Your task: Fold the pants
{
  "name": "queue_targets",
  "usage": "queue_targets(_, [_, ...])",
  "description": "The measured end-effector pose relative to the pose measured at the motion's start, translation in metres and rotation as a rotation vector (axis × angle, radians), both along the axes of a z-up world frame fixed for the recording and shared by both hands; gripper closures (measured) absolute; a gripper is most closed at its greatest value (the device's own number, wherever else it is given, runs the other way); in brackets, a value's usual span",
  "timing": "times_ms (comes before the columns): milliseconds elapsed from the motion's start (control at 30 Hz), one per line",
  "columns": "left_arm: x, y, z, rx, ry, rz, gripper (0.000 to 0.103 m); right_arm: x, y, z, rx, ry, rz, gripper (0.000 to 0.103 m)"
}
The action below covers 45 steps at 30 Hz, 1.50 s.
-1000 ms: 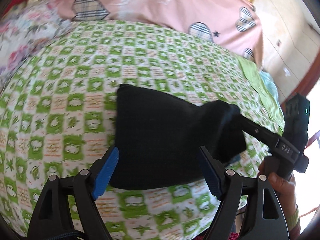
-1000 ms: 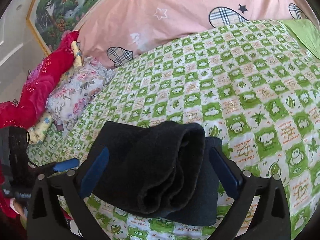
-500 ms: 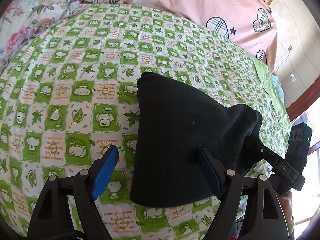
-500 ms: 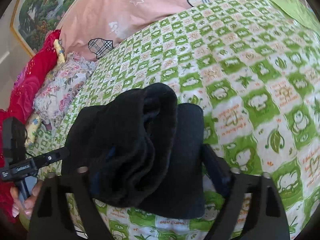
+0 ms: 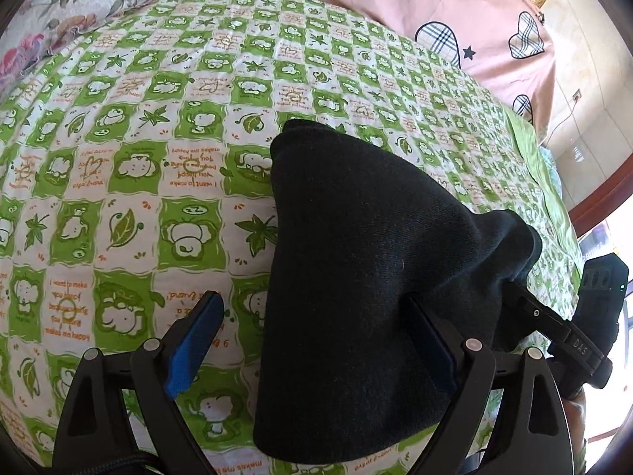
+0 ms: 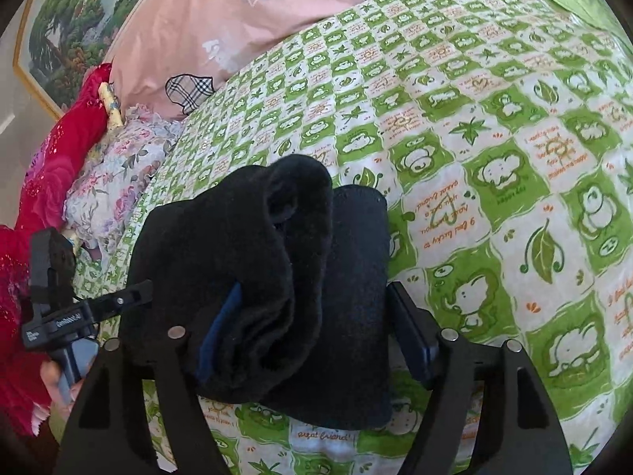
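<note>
- Left hand-held gripper [image 5: 316, 340]: jaws spread wide. The blue pad [image 5: 194, 346] of one finger stands clear over the bedsheet; the other finger lies against the near edge of the pants. Nothing is clamped between them.
- Right hand-held gripper [image 6: 316, 328]: jaws apart, with a thick roll of the pants bunched between them and draped over one blue pad [image 6: 221, 324]. Whether the pads actually press the cloth cannot be told.
- Pants [image 5: 356, 277]: black, folded into a compact bundle, lying on the bed at its near edge. In the left wrist view the bundle is a broad flat panel tapering to a far corner, its right end gathered where the right gripper [image 5: 569, 336] meets it. In the right wrist view the pants [image 6: 253, 277] show a rolled upper layer over a flat lower layer.
- The left gripper [image 6: 79, 312] appears at the left edge of the right wrist view, beside the bundle.
- Bedsheet [image 5: 118, 158]: green and white checks with cartoon prints, under the pants and running away on all sides.
- Beyond: a pink quilt [image 6: 237, 19] with plaid hearts along the far edge of the bed; floral bedding [image 6: 114, 174] and red cloth [image 6: 51, 166] to one side; a framed landscape picture [image 6: 75, 12] on the wall.
</note>
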<state>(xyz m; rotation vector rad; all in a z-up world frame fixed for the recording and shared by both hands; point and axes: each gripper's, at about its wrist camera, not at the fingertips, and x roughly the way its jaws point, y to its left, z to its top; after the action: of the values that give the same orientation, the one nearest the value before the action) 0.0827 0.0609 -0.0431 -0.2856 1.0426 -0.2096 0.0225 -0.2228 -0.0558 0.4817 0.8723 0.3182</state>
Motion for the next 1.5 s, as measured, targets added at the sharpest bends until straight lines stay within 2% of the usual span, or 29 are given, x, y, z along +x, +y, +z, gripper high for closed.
queue_targets(33, [0.0,-0.003,0.0,0.0,-0.008,-0.007,0.015,0.0,0.002,0.0,-0.002,-0.001,0.001,0.028])
queue_targets(67, [0.0,-0.006,0.001,-0.005,-0.014,-0.018,0.024,0.001,0.003,0.0,-0.003,-0.001,0.004,0.027])
queue_targets(100, [0.0,-0.007,0.001,-0.012,-0.015,-0.031,0.038,0.001,0.004,0.0,-0.003,-0.001,0.008,0.027])
queue_targets(367, [-0.004,-0.014,0.007,0.01,-0.041,-0.049,0.051,0.0,0.004,0.0,0.009,-0.019,0.017,0.029])
queue_targets(500, [-0.009,-0.013,0.013,0.011,-0.059,-0.049,0.063,-0.003,0.004,0.002,0.018,-0.037,0.021,0.035])
queue_targets(600, [-0.016,-0.013,0.019,0.022,-0.079,-0.052,0.067,-0.008,0.006,0.007,0.024,-0.063,0.028,0.041])
queue_targets(733, [-0.023,-0.009,0.029,0.019,-0.099,-0.05,0.07,-0.012,0.011,0.016,0.013,-0.106,0.04,0.047])
queue_targets(1100, [-0.036,0.004,0.048,0.007,-0.131,-0.03,0.071,-0.012,0.023,0.028,0.02,-0.13,0.076,0.049])
queue_targets(1333, [-0.037,0.004,0.044,0.063,-0.122,-0.017,0.07,-0.009,0.029,0.025,0.01,-0.12,0.098,0.049])
queue_targets(1433, [-0.038,0.002,0.037,0.095,-0.113,-0.016,0.066,-0.008,0.028,0.02,0.007,-0.103,0.101,0.049])
queue_targets(1500, [-0.037,0.002,0.031,0.12,-0.103,-0.006,0.056,-0.007,0.028,0.017,0.011,-0.094,0.105,0.048])
